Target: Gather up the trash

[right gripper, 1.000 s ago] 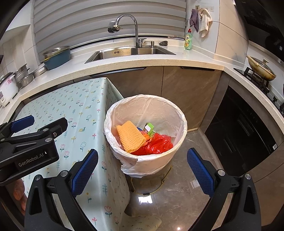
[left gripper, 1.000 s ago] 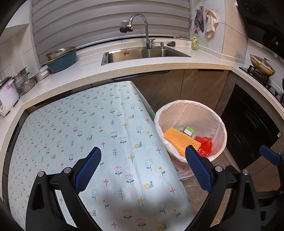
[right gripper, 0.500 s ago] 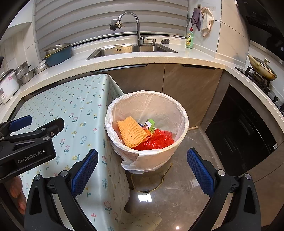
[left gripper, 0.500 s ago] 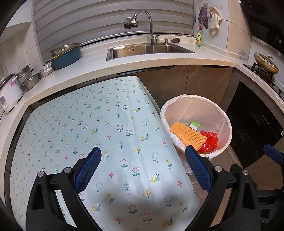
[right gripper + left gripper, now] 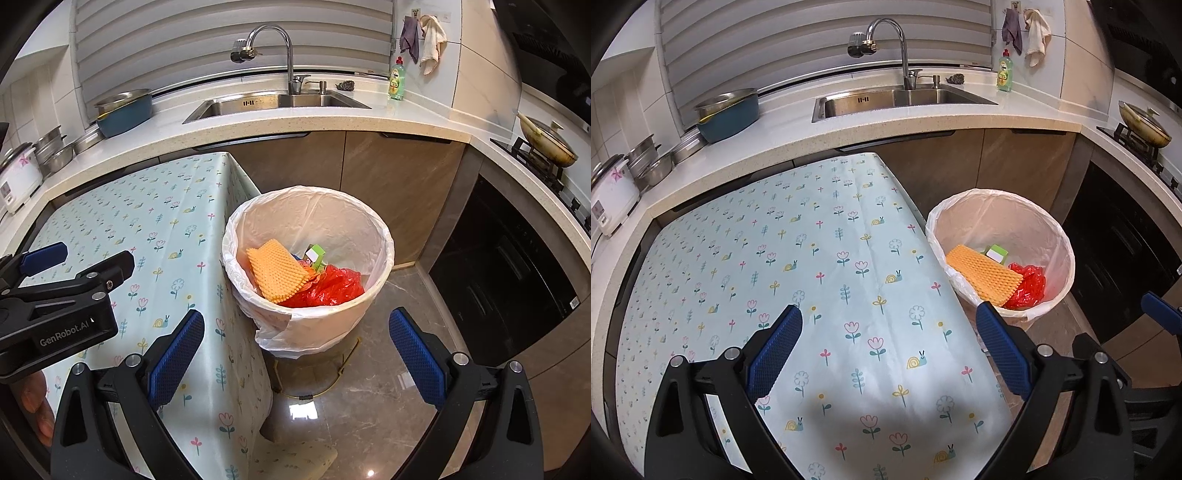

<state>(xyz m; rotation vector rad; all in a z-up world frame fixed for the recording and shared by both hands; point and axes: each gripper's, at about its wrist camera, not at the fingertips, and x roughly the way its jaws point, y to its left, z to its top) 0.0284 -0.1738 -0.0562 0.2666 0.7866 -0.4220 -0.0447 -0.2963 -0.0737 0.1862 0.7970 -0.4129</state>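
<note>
Left gripper [image 5: 888, 332] up over the flowered tablecloth [image 5: 798, 258], jaws spread wide, nothing between the blue pads [image 5: 775, 350]. Right gripper [image 5: 295, 339] out past the table's edge, over the floor in front of the trash bin [image 5: 332, 317], jaws equally wide apart and holding nothing. Bin standing on the tiled floor [image 5: 388, 398] right beside the table's right side, lined with a white plastic bag [image 5: 277, 332] folded over the rim and drooping down the near wall. Inside, all the trash in view: an orange foam net [image 5: 275, 271] leaning against the left wall, a small green-and-white carton [image 5: 315, 255] poking up behind it, a crumpled red plastic bag [image 5: 328, 288] heaped at the bottom to the right. Same trio from the left wrist view, with the foam net [image 5: 984, 275] nearest, carton [image 5: 995, 254] behind, red bag [image 5: 1028, 284] to its right, bin [image 5: 1060, 295] just off the table's corner. Tablecloth flat, only the printed snails and tulips on it. Left gripper's black body, marked GenRobot.AI, showing at the left of the right wrist view, above the cloth. Further back, steel sink [image 5: 901, 98] with a curved faucet [image 5: 886, 40], green dish soap bottle [image 5: 1004, 72] on the counter, blue basin [image 5: 727, 114] to the left, a wok [image 5: 1143, 123] on the stove at far right.
</note>
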